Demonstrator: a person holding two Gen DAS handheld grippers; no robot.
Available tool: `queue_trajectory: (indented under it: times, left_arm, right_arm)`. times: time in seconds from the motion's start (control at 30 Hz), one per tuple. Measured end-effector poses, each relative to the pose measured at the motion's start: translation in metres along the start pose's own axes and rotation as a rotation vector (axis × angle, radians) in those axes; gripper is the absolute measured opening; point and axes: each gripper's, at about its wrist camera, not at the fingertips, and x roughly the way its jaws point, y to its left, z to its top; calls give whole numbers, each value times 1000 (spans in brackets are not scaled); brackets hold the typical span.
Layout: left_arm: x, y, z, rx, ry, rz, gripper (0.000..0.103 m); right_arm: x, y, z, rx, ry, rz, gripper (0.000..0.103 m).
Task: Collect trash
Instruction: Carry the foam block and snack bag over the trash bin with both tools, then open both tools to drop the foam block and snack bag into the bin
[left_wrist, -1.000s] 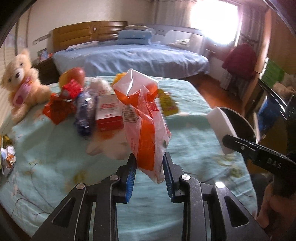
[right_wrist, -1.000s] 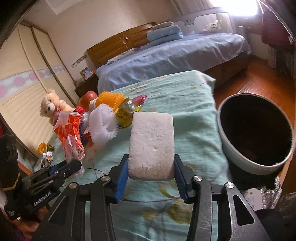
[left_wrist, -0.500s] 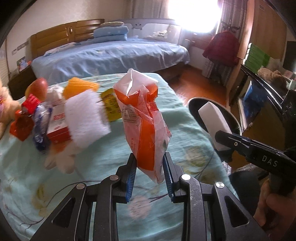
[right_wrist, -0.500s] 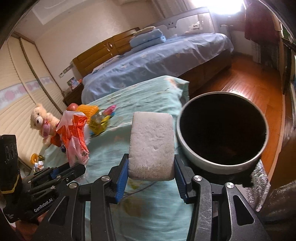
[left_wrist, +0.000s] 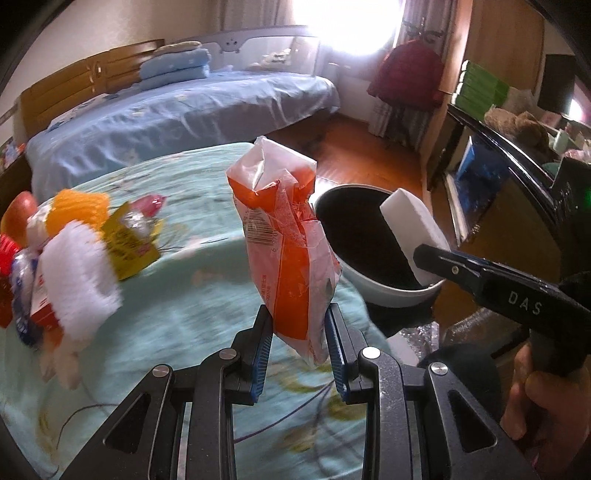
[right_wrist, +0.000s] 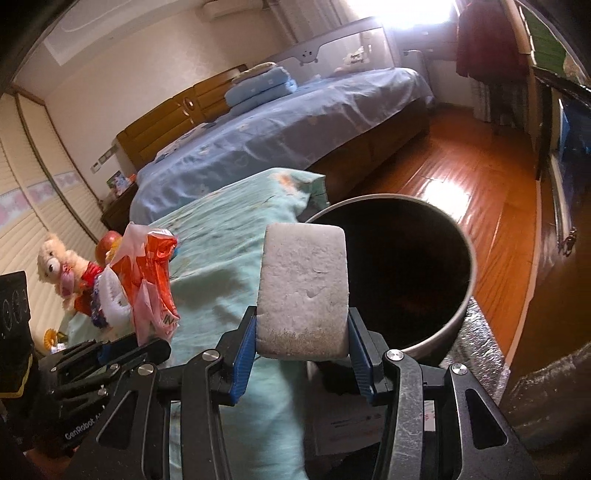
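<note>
Left wrist view: a clutter pile (left_wrist: 74, 258) lies at left on the cloth-covered counter (left_wrist: 184, 302). At centre the left hand-held gripper (left_wrist: 299, 347) pinches an orange wrapper (left_wrist: 288, 251) upright, apparently for carrying to the bin (left_wrist: 373, 251) right of centre. At right, the right hand-held gripper (right_wrist: 301, 354) clamps a white sponge (right_wrist: 304, 288) near the rim; the bin's dark inside hides any contents.

Your pile by white brush (left_wrist: 79, 280) blurred, labels unreadable. Bin (right_wrist: 406, 273) inside too dark to see. Sponge (right_wrist: 303, 288) blocks bin's near rim. Wrapper (left_wrist: 288, 251) print illegible.
</note>
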Motion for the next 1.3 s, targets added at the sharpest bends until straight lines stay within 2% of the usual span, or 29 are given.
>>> queue_trajectory:
  times: [0.6, 1.0, 1.3]
  left_arm:
    - [64, -20, 49, 29, 58, -78, 28]
    - [102, -37, 68, 46, 110, -115, 29]
    - [112, -44, 74, 48, 103, -111, 32]
  right_arm:
    - [11, -50, 23, 52, 3, -78, 47]
    - [25, -67, 38, 60, 23, -101, 47]
    - [29, -73, 41, 67, 32, -103, 49]
